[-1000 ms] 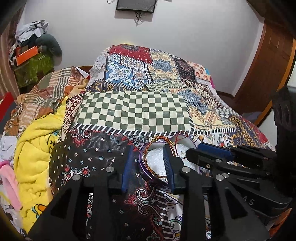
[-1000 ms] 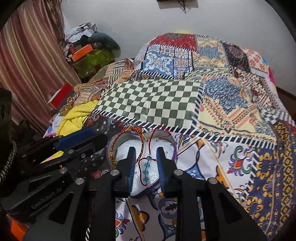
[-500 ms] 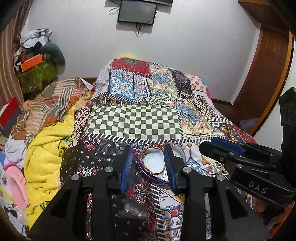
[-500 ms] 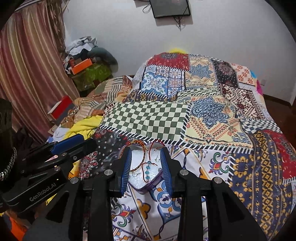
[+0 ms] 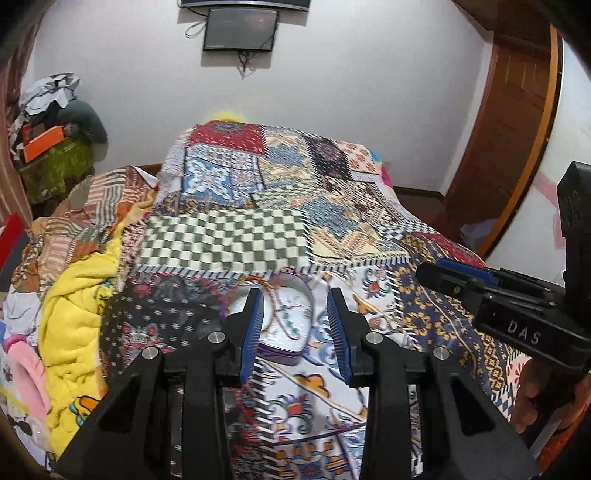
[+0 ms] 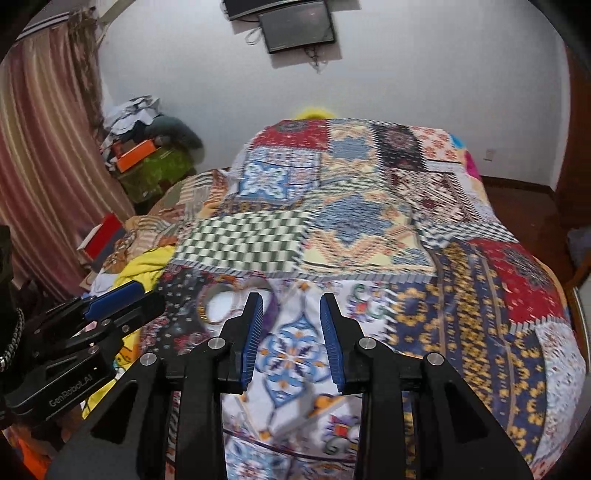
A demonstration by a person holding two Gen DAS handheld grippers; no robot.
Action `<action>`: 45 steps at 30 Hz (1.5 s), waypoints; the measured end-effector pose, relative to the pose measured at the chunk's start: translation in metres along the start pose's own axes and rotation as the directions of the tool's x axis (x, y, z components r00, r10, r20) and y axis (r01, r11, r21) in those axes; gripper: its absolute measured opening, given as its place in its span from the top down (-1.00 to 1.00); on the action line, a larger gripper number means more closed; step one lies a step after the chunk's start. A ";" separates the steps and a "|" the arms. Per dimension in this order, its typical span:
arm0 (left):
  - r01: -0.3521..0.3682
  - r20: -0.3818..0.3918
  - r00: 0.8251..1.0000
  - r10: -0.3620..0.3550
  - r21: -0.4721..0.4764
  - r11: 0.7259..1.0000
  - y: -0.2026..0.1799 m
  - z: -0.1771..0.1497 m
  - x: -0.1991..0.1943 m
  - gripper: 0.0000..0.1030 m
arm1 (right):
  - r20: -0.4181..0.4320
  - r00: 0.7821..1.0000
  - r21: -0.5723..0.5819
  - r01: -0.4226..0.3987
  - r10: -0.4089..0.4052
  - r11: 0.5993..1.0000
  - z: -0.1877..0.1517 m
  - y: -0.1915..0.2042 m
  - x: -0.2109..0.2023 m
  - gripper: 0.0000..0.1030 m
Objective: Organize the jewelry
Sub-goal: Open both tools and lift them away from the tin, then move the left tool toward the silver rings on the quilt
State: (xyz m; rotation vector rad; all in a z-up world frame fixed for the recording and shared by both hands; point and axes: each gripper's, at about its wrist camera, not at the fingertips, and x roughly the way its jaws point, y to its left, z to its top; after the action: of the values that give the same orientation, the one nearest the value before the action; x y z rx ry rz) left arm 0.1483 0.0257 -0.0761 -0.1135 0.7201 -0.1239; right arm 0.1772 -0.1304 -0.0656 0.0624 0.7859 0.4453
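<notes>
A purple heart-shaped tin [image 5: 286,325] with a white lining lies on the patchwork bedspread [image 5: 258,206]. It holds a red-and-gold braided bracelet [image 5: 273,295] and a beaded piece. My left gripper [image 5: 295,328] is open and empty, raised just short of the tin, which shows between its blue pads [image 5: 255,325]. My right gripper [image 6: 291,332] is open and empty, above the bedspread to the tin's right. In the right wrist view the tin [image 6: 225,302] lies left of the left finger, blurred. Each gripper shows at the edge of the other's view.
Crumpled yellow cloth [image 5: 74,317] and other cloth are heaped at the bed's left edge. A pile of boxes and bags [image 5: 51,147] stands at the back left. A wooden door [image 5: 509,140] is on the right. A screen [image 5: 240,27] hangs on the wall.
Both grippers have lifted and drawn back from the tin, and their jaws have opened wider. The right gripper has swung to the right, so the tin now lies left of its fingers.
</notes>
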 end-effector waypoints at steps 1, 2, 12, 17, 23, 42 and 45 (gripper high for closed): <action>0.007 -0.007 1.000 -0.007 0.002 1.000 -0.003 -0.001 0.003 0.33 | -0.004 1.000 0.010 0.011 -0.011 1.000 -0.001 -0.006 -0.001 0.44; 0.012 -0.012 1.000 -0.012 0.003 1.000 -0.006 -0.001 0.006 0.33 | -0.005 1.000 0.015 0.019 -0.019 1.000 -0.004 -0.010 -0.003 0.44; 0.096 -0.103 0.990 -0.094 0.012 0.995 -0.035 -0.012 0.045 0.33 | -0.031 0.990 0.039 0.136 -0.135 0.990 -0.018 -0.051 -0.019 0.44; 0.129 -0.168 0.978 -0.126 0.006 0.992 -0.044 -0.020 0.070 0.33 | -0.064 0.985 0.051 0.162 -0.159 0.985 -0.027 -0.069 -0.017 0.44; 0.170 -0.248 0.955 -0.164 0.001 0.985 -0.051 -0.030 0.097 0.33 | -0.133 0.979 0.048 0.164 -0.156 0.985 -0.042 -0.078 -0.001 0.44; 0.203 -0.347 0.922 -0.174 0.051 0.978 -0.072 -0.040 0.150 0.51 | -0.233 0.964 0.004 0.134 -0.130 0.991 -0.048 -0.089 0.030 0.44; 0.197 -0.344 0.925 -0.164 0.063 0.978 -0.073 -0.041 0.151 0.54 | -0.243 0.962 -0.003 0.130 -0.127 0.991 -0.048 -0.089 0.035 0.44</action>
State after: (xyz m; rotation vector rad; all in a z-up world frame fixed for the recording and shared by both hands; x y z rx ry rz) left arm 0.2283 -0.0718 -0.1940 -0.0662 1.0448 -0.3615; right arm 0.1974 -0.2015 -0.1424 -0.0323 1.0273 0.3276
